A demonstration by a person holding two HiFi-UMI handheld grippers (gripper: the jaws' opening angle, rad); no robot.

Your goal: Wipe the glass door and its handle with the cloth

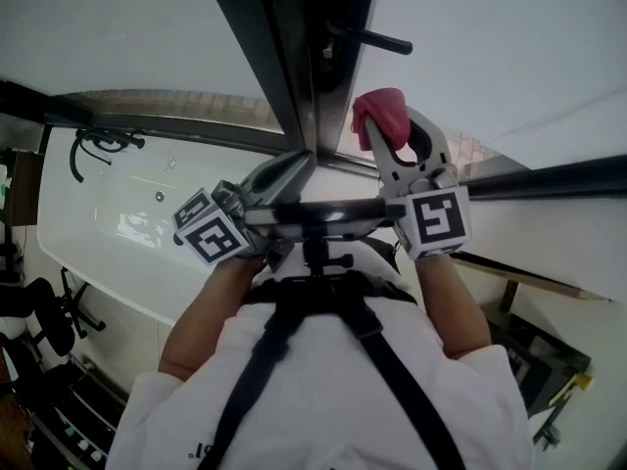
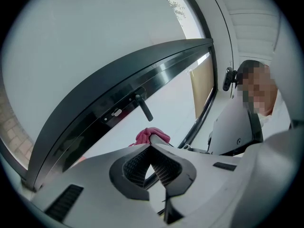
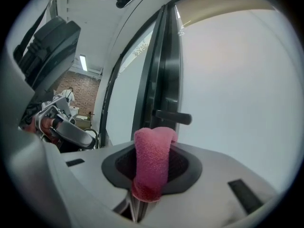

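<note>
The dark door frame (image 1: 294, 57) runs between two pale glass panes (image 1: 509, 37), and its black lever handle (image 1: 367, 37) juts out to the right. My right gripper (image 1: 380, 125) is shut on a pink cloth (image 1: 380, 111), which it holds up just below the handle. In the right gripper view the cloth (image 3: 152, 167) drapes over the jaws, with the handle (image 3: 173, 117) right behind it. My left gripper (image 1: 302, 162) is shut with nothing in it, near the foot of the frame. Its view shows the handle (image 2: 143, 108) and the cloth (image 2: 152, 136) ahead.
A white tub (image 1: 118, 223) with a black tap (image 1: 98, 145) lies at the left. Black gear (image 1: 39, 331) stands at the lower left, a dark metal rack (image 1: 539, 360) at the lower right. A black horizontal rail (image 1: 549, 179) crosses behind my right gripper.
</note>
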